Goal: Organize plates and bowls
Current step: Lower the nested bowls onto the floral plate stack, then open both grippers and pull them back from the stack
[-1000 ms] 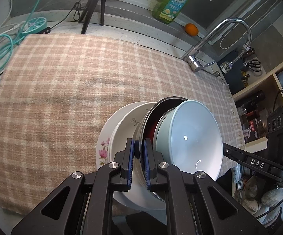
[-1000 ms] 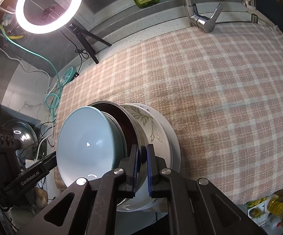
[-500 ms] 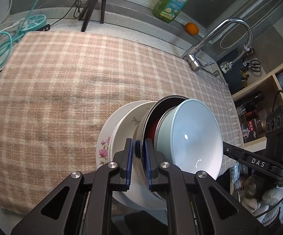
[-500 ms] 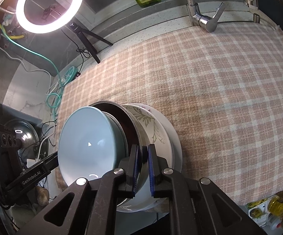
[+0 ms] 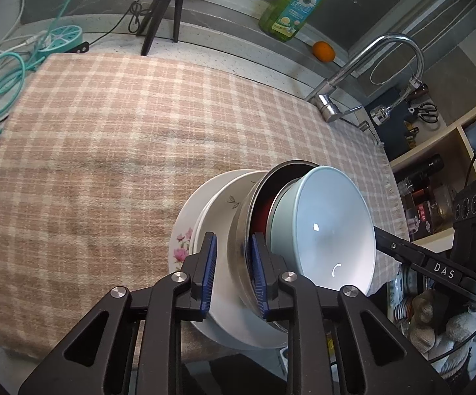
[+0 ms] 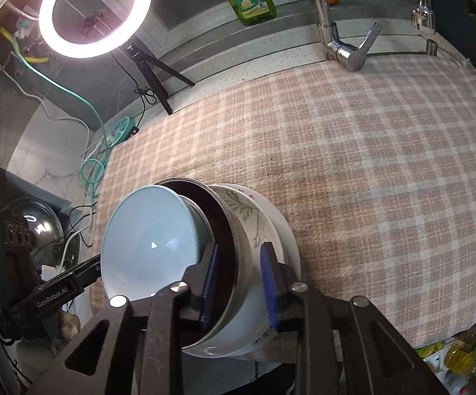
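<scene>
The left gripper (image 5: 231,271) has its jaws opening, spread either side of the metal bowl's (image 5: 238,256) rim, pads clear of it. The right gripper (image 6: 239,284) opens likewise astride the opposite rim. Inside sits the pale blue bowl (image 5: 330,230); outside lie white plates (image 5: 218,204). Beyond them spreads the checked cloth (image 5: 122,138).
</scene>
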### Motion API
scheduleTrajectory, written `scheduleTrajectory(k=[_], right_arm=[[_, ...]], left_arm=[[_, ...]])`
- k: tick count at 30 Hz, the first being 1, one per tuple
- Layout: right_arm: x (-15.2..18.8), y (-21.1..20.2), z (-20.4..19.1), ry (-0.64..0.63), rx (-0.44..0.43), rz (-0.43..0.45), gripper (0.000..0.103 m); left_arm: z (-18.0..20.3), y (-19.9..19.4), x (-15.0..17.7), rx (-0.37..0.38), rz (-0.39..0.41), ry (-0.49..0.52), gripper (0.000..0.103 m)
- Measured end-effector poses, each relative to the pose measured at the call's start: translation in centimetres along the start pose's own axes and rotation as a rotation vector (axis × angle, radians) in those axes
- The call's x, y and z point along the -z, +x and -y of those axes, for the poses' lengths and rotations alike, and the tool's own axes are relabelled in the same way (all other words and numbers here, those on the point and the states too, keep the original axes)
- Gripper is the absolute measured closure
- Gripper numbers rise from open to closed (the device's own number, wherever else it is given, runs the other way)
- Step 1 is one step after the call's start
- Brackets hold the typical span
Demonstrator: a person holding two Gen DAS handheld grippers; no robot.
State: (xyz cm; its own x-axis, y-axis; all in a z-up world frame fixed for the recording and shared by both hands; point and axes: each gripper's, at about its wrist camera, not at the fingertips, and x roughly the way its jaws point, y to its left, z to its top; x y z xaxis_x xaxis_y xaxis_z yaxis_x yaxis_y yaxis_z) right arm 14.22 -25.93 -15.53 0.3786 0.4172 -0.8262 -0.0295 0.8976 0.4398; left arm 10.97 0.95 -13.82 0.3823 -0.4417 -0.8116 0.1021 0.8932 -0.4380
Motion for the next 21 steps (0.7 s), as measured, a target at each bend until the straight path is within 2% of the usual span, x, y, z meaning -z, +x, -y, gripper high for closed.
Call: scheduleTrajectory(k=[4,21], right_arm=[[0.1,-0.3,0.2,0.007,0.006,0.015,0.071],[1.3,-1.3,0.2,0.008,0.028,0.06,0.067]], left_arm=[[0.0,-0.3,0.1,-0.002,0.005,0.005,0.081],[0.1,-1.8,0.4,-0.046,0.046,0.059,0.074]])
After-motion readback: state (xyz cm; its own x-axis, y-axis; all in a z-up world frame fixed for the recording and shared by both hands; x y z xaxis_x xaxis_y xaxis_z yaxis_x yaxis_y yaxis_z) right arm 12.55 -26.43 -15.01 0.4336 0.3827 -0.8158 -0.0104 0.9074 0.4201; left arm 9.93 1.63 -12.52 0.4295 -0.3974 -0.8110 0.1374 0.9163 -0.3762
